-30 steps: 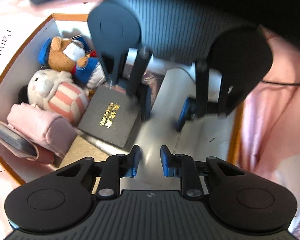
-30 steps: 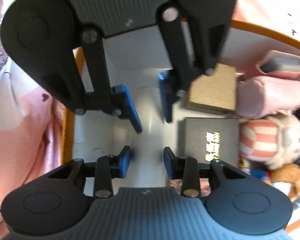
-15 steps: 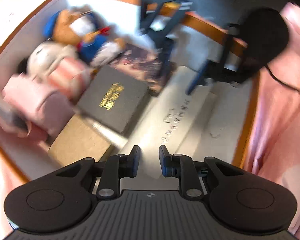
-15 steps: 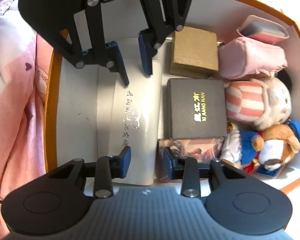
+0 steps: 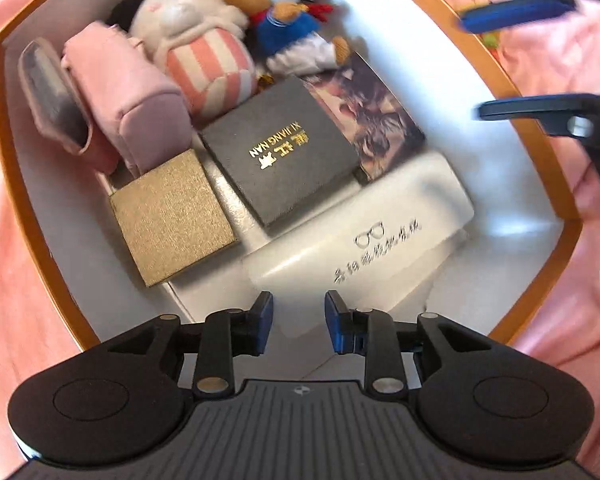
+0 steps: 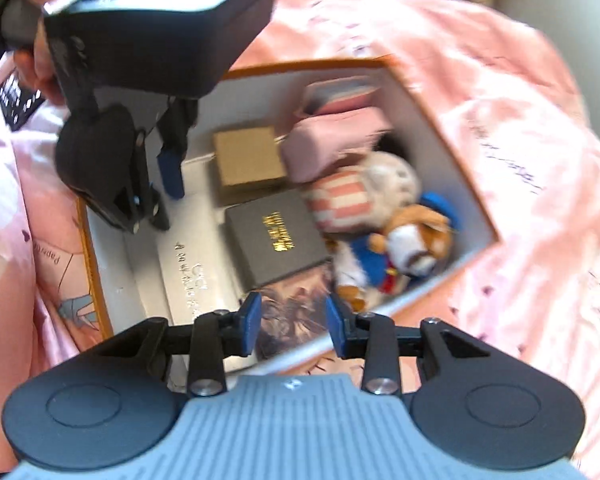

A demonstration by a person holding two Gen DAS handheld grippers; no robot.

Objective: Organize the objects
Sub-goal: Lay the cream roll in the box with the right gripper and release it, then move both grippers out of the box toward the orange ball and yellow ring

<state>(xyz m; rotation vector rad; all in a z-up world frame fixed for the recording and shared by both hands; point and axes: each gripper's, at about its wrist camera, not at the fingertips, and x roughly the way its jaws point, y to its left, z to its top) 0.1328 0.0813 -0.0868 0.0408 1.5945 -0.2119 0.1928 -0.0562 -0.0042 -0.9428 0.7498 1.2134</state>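
An orange-rimmed white box [image 5: 512, 208] [image 6: 432, 136] holds a white glasses case [image 5: 364, 240] [image 6: 188, 268], a black box with gold lettering [image 5: 280, 152] [image 6: 276, 236], a gold box [image 5: 172, 216] [image 6: 248, 156], a pink pouch [image 5: 124, 92] and two plush toys [image 5: 196, 52]. My left gripper [image 5: 299, 320] [image 6: 156, 192] points straight down over the case's near end. Its jaws are opening and nothing is between them. My right gripper [image 6: 293, 320] [image 5: 528, 60] stands open and empty above the box's edge, over a picture-printed box [image 6: 292, 316].
Pink bedding [image 6: 520, 168] lies all around the box. A hand [image 6: 36, 64] holds the left gripper's handle, and a dark keypad-like object [image 6: 20, 100] lies beside it. Bare white floor shows inside the box beside the glasses case.
My right gripper has lifted up and back out of the box to its edge. The left gripper has rolled in place and its jaws have widened. The glasses case lies free in the box.
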